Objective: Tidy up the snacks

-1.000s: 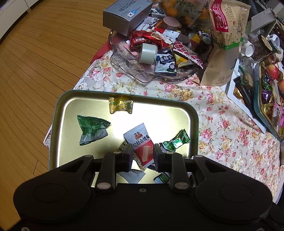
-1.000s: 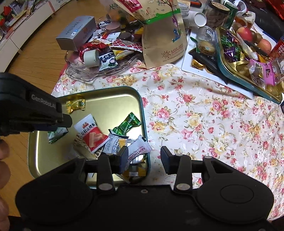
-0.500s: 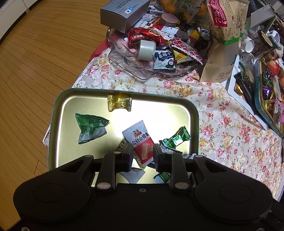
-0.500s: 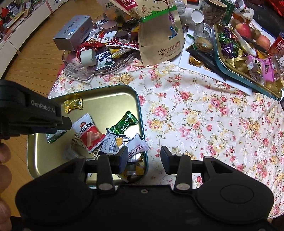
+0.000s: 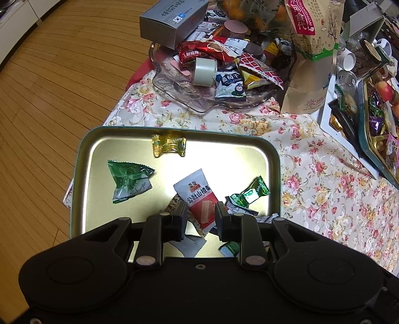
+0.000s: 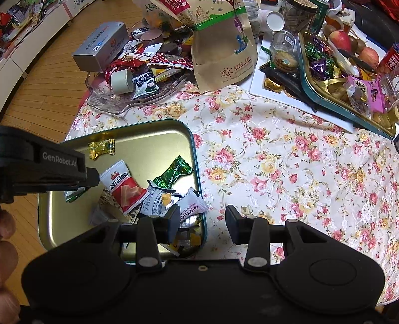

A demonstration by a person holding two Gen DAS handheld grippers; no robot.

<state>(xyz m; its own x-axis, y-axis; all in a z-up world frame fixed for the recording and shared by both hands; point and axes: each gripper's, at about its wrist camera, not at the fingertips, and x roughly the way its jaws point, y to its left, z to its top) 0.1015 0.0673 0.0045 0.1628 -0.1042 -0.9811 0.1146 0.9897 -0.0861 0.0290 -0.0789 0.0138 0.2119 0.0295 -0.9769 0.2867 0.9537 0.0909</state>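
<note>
A gold metal tray [image 5: 99,211] with a teal rim sits at the table's near left corner; it also shows in the right wrist view [image 6: 62,214]. It holds a yellow candy [image 5: 169,145], a green packet [image 5: 128,180], a red and white hawthorn bar [image 5: 200,202], a green twist candy [image 5: 249,193] and several more wrappers. My left gripper [image 5: 200,218] hangs over the tray, its jaws open a little on either side of the red and white bar [image 6: 126,185]. My right gripper [image 6: 202,220] is open and empty, above the tray's right rim.
A glass dish [image 5: 189,99] piled with snacks and a grey box [image 5: 172,21] stand beyond the tray. A brown paper bag [image 6: 222,49] stands mid-table. A second teal tray [image 6: 331,99] of sweets and fruit sits far right. Floral cloth [image 6: 286,162] lies between.
Both grippers have drawn back slightly toward me, so more of the table shows. The snacks in the tray have not moved. Jaw openings look unchanged.
</note>
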